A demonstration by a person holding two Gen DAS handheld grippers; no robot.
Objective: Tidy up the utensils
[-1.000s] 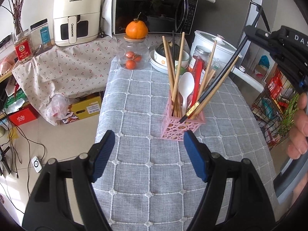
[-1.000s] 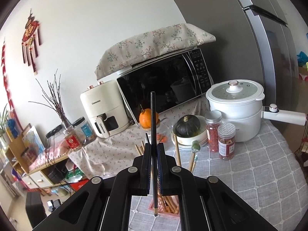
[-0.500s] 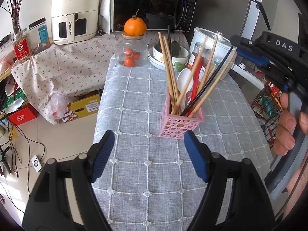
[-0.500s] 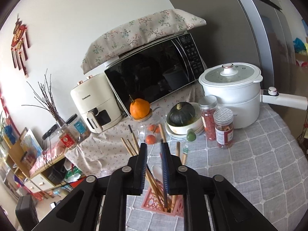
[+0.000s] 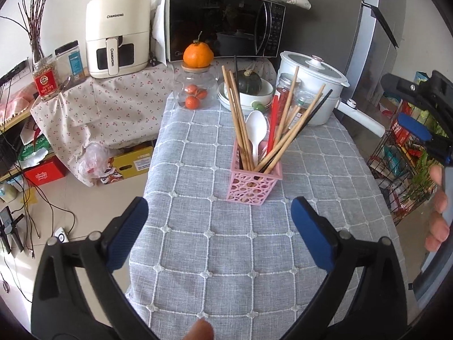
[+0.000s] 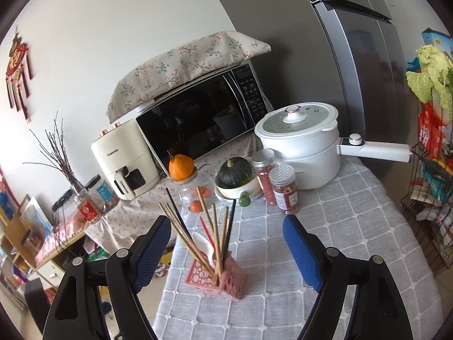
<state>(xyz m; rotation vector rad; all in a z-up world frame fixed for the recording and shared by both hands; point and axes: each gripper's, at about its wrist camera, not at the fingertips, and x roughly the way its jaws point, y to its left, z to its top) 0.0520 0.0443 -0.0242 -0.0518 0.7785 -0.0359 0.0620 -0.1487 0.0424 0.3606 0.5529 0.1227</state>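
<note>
A pink perforated holder stands on the grey checked tablecloth. It holds several wooden chopsticks, a black chopstick, a red chopstick and a white spoon. My left gripper is open and empty, short of the holder. My right gripper is open and empty, above and behind the holder; it also shows at the right edge of the left wrist view.
At the table's far end stand a glass jar with an orange on its lid, a bowl stack with a dark squash, two spice jars and a white electric pot. A microwave and air fryer stand behind. A wire rack is right.
My right gripper let go of the black chopstick into the holder, opened wide and drew back up. My left gripper stayed open and pulled back a little.
</note>
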